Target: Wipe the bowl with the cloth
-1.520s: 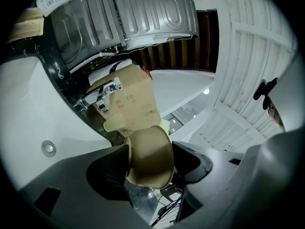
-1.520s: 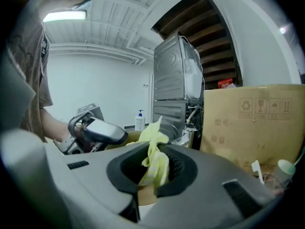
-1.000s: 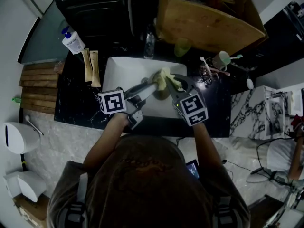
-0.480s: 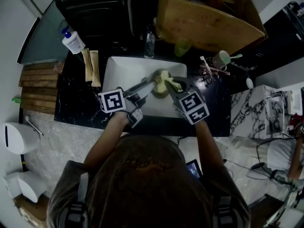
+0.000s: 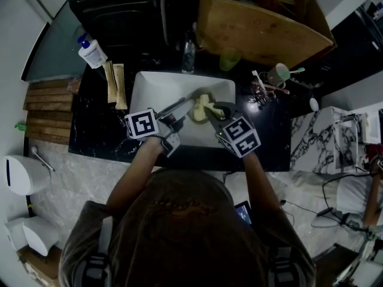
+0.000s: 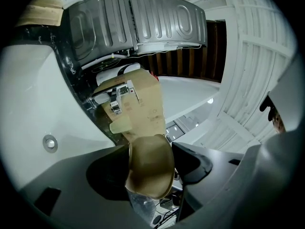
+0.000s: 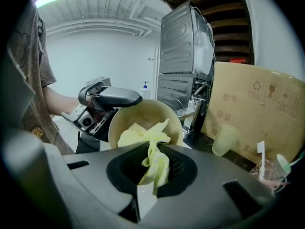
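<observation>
Left gripper (image 5: 188,104) clamped on bowl (image 6: 150,168) rim, right gripper (image 5: 210,110) pinching cloth (image 7: 153,162), frame centre. Brace bowl firmly; sweep cloth round inner wall.

Location type: a home bathroom with laundry equipment. A white rectangular basin (image 5: 149,85) is sunk into the middle of a dark marbled tabletop (image 5: 96,137), with a chrome tap (image 7: 196,109) at the basin's far edge. A pump soap bottle (image 5: 91,52) stands at the tabletop's far left corner. A cup of toothbrushes (image 5: 278,75) stands near its far right edge. Two grey ribbed appliances (image 7: 183,56) are stacked behind the tabletop. Wooden floor slats (image 5: 45,109) lie beside its left edge.
</observation>
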`<state>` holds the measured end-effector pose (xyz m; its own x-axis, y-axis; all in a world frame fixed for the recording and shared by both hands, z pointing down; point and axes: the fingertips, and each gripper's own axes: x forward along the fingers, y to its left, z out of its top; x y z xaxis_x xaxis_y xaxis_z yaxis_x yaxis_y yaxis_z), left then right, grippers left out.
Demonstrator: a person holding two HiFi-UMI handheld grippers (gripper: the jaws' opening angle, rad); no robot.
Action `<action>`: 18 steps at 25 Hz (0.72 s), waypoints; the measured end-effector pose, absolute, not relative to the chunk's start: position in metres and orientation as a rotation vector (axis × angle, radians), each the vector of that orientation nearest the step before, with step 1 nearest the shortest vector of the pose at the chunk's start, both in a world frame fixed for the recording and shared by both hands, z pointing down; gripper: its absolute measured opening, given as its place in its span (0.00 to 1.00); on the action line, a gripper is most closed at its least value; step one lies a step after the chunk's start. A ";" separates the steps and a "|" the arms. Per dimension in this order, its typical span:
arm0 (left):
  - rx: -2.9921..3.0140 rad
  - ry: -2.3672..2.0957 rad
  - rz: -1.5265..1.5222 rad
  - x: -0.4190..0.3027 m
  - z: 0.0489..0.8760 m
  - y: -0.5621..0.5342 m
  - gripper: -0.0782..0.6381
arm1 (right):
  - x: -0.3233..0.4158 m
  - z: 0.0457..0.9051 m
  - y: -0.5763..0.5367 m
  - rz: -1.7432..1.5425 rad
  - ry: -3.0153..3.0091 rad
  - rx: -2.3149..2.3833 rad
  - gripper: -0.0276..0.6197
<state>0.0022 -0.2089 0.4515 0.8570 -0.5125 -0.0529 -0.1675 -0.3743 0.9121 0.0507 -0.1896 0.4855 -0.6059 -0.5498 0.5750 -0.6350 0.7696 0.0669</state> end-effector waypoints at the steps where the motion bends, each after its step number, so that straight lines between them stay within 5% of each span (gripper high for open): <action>1: 1.946 -0.506 -0.399 0.002 0.452 -0.210 0.50 | 0.050 0.487 -0.188 0.201 -2.379 0.881 0.09; 18: 1.895 -0.462 -0.396 0.006 0.464 -0.202 0.50 | 0.024 0.468 -0.184 0.321 -2.513 0.885 0.08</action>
